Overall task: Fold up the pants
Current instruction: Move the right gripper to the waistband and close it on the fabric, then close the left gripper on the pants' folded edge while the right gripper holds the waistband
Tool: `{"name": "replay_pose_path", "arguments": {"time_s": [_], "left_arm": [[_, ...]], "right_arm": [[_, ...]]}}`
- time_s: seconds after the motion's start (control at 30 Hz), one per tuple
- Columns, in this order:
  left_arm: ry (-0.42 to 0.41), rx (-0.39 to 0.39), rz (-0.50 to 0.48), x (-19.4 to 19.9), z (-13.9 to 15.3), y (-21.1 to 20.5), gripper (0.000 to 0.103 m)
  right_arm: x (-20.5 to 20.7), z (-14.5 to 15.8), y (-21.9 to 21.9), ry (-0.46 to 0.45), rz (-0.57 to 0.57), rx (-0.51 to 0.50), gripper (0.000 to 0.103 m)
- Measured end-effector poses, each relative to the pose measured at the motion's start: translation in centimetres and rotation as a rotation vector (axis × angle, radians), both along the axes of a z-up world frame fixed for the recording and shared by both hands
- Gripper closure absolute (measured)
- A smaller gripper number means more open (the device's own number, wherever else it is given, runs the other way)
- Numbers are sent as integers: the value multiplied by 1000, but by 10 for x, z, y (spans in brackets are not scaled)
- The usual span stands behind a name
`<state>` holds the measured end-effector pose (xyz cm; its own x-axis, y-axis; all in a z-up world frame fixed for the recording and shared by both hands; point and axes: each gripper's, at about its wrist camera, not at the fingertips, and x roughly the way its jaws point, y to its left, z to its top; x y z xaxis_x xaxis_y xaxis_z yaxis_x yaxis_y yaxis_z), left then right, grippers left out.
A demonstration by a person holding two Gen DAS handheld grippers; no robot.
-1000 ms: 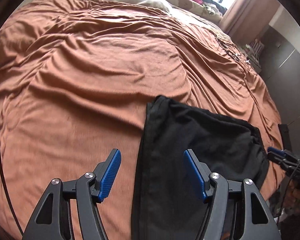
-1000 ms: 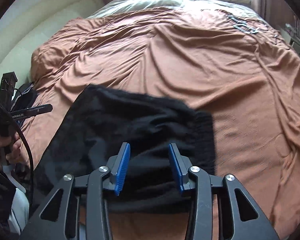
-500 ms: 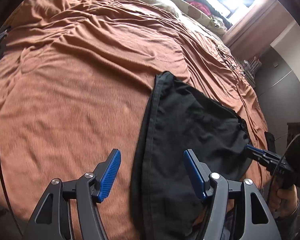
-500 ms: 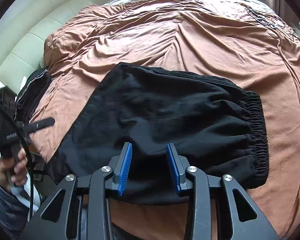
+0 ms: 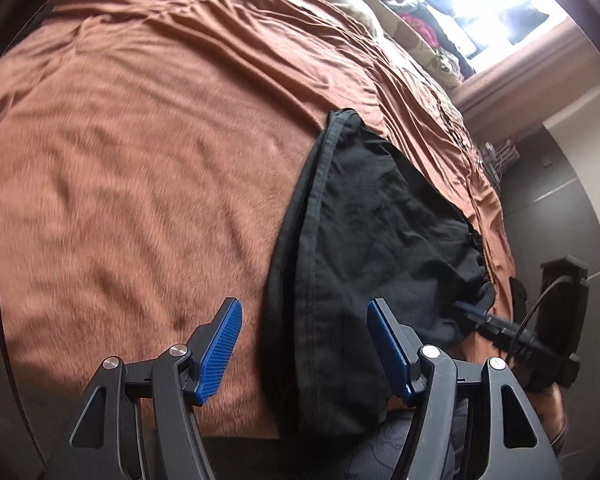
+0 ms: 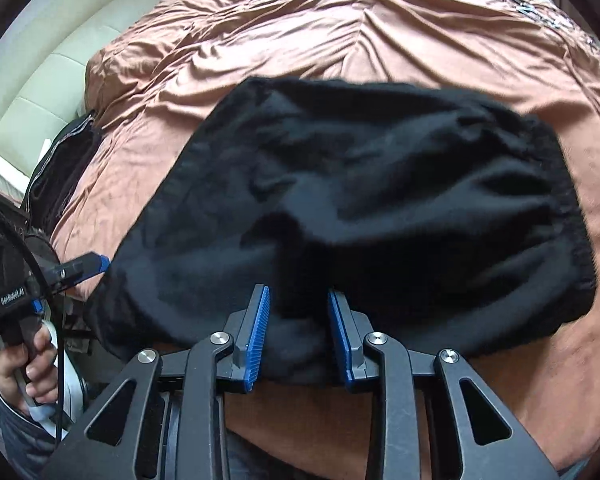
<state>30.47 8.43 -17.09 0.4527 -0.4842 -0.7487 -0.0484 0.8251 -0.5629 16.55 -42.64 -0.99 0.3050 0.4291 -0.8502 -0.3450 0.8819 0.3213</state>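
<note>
Black pants lie folded flat on the orange bedspread, near the bed's front edge. My left gripper is open wide and straddles the pants' stitched side hem without touching it. In the right wrist view the pants fill the middle, their elastic waistband on the right. My right gripper is low over the pants' near edge. Its jaws are closing with a bunch of black cloth between the pads, and no firm pinch shows. The right gripper also shows in the left view, and the left gripper in the right view.
Pillows and soft toys lie at the bed's far end under a bright window. A cream padded wall and a dark bag flank one side. A person's hand holds the left gripper's handle. A dark cabinet stands beyond the other side.
Both grippers have come down and closer to the pants' near edge. The left view has rolled, and the right gripper's jaws have narrowed around the cloth.
</note>
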Motion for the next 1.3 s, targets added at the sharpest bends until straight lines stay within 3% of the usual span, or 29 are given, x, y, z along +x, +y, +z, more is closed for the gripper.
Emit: {"name": "replay_pose_path", "arguments": {"time_s": [0.37,0.67,1.0,1.1,1.23,1.3], "left_arm": [[48,-95,60,-9,-11,12,38],[56,-75,45,4,-18,-1,38],[65,-77,45,12,-24,-5,45],[73,-98,43,2,-26,-2,56],[85,-98,67,-7,-31,2,84],[87,-111,82,-8,-31,4,89]], "right_arm": [[-21,-19,-3,35,22,-12,86],[-18,13,-11,-49,8,13,87],[-3,9,0,-45,22,10,87],[7,2,9,-36,36,-9,87],[18,-5,15,-13,28,-27,87],[25,-3,16,-17,21,-22,87]]}}
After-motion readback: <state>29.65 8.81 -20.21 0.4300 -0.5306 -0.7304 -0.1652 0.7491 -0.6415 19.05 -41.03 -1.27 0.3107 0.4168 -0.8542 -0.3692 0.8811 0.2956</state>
